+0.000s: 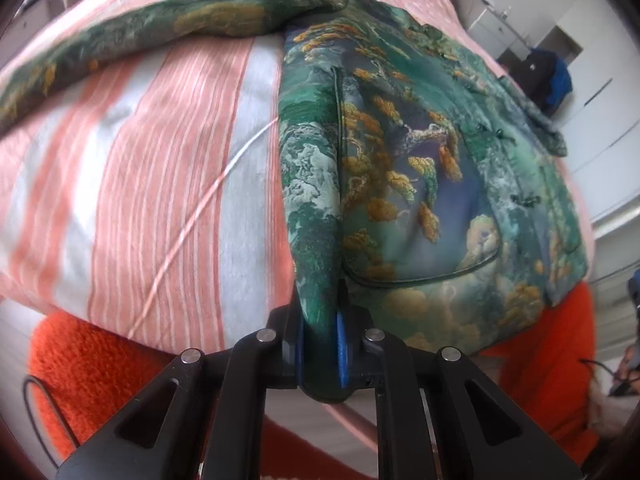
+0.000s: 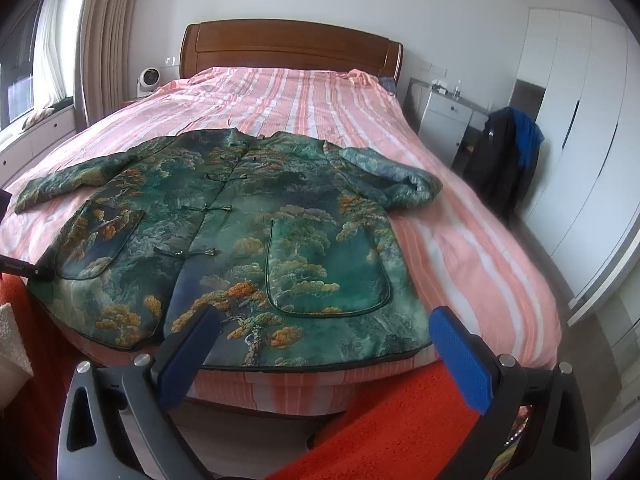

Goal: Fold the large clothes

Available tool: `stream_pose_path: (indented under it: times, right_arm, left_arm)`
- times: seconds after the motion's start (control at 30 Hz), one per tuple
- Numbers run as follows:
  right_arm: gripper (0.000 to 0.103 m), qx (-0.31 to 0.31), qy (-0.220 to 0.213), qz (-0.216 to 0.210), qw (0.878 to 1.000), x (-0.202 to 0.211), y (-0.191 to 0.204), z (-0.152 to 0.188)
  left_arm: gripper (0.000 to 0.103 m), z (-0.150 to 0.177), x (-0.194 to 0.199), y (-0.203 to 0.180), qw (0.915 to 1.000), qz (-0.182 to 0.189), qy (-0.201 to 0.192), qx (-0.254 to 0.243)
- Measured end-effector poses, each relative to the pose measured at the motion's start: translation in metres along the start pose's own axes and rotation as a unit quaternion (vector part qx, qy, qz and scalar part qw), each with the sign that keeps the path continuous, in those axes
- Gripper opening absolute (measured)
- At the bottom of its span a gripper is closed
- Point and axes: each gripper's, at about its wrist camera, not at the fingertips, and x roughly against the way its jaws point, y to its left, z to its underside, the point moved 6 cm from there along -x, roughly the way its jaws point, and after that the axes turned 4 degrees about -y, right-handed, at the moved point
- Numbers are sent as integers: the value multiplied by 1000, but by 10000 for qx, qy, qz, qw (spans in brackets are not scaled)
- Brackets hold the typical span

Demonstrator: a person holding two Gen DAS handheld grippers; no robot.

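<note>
A green jacket [image 2: 240, 232] with an orange tree print lies face up, spread on the pink striped bed [image 2: 312, 104], hem toward me. In the left wrist view my left gripper [image 1: 322, 344] is shut on the jacket's [image 1: 400, 168] left hem corner at the bed's near edge. The left sleeve [image 1: 132, 40] stretches out across the bed. My right gripper [image 2: 324, 340] is open and empty, hovering just before the hem, below the right pocket [image 2: 328, 264]. The right sleeve [image 2: 392, 176] is folded back on itself.
An orange rug [image 2: 384, 420] covers the floor at the bed's foot. A wooden headboard [image 2: 288, 48] stands at the far end. A white nightstand [image 2: 444, 116], a chair with dark and blue clothes [image 2: 508, 148] and white wardrobes [image 2: 580, 120] are on the right.
</note>
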Motion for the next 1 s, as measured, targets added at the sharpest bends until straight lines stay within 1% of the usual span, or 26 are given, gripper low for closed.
stream_pose_path:
  times: [0.03,0.07,0.13,0.17,0.2,0.27,0.3,0.33,0.37,0.4,0.43,0.5,0.57,0.6,0.63,0.67,0.7,0.77,0.8,0.83,0.87,0.9,0.97,1.0]
  right_arm:
    - [103,-40,19,-75,10000,-3,-2,-1]
    - [103,-70,31,-147,9999,-4,-3,-2]
    - [103,-213,92,-441,9988,-11,-16,-7]
    - [103,-259,110,-542,9981,-15,-25,-10]
    - [103,-286,118,-638,9975,-23,-41,-19]
    - [103,-225,28,-655,9976,-38,-70,-39]
    - [103,-84,-27,-589,9982,-49,-85,-52]
    - [103,173,-48,-395,9991,-69,-102,-68]
    - [103,357,-37,-234,9991,-83,-110,-78]
    - [103,658,7,-13,9978,-112,-122,-97]
    - [103,845,62,77,9964,-132,-126,-109]
    - [103,1465,217,242,9887,-193,-124,-138]
    - [102,1836,440,227,9818,-241,-113,-154]
    - [100,2040,570,248,9770,-272,-104,-163]
    - [96,2223,635,333,9723,-297,-96,-171]
    - [85,2384,674,418,9679,-317,-90,-175]
    - [70,2609,750,565,9608,-341,-82,-180]
    - [56,2808,961,859,9511,-377,-80,-181]
    - [54,2728,1172,884,9508,-394,-81,-178]
    - [51,2565,1413,797,9528,-407,-83,-173]
    - [30,2376,1574,709,9559,-414,-88,-168]
    - [6,2206,1579,696,9600,-416,-95,-166]
    - [5,1576,1228,856,9761,-397,-122,-172]
    - [5,1096,1022,910,9845,-381,-143,-174]
  left_arm:
    - [25,-1,1,-1,9999,-140,-34,-41]
    - [29,-3,3,-2,9996,-279,-78,-70]
    - [45,-8,17,-1,9983,-514,-255,-72]
    - [50,-12,25,-2,9978,-539,-365,-86]
    - [58,-15,35,-2,9970,-579,-495,-103]
    - [68,-25,61,-5,9933,-723,-891,-167]
    - [70,-30,71,-6,9910,-786,-1067,-194]
    - [73,-36,84,-8,9878,-863,-1278,-210]
    - [76,-40,92,-9,9857,-909,-1405,-200]
    - [78,-44,101,-11,9830,-952,-1564,-155]
    - [80,-49,109,-14,9805,-952,-1715,-85]
    - [81,-54,117,-21,9784,-879,-1872,28]
    - [81,-57,120,-27,9783,-817,-1902,62]
    - [81,-58,119,-32,9787,-816,-1885,28]
    - [81,-57,117,-37,9789,-857,-1855,-32]
    - [82,-56,114,-40,9791,-904,-1819,-94]
    - [82,-54,111,-43,9794,-954,-1771,-157]
    - [83,-49,100,-48,9807,-1065,-1614,-288]
    - [83,-46,93,-49,9815,-1128,-1505,-353]
    - [83,-43,88,-51,9823,-1181,-1398,-399]
    - [83,-42,85,-51,9828,-1199,-1337,-424]
    - [83,-42,82,-53,9834,-1184,-1297,-457]
    - [83,-44,80,-58,9840,-1093,-1311,-509]
    - [83,-47,79,-60,9842,-1027,-1345,-513]
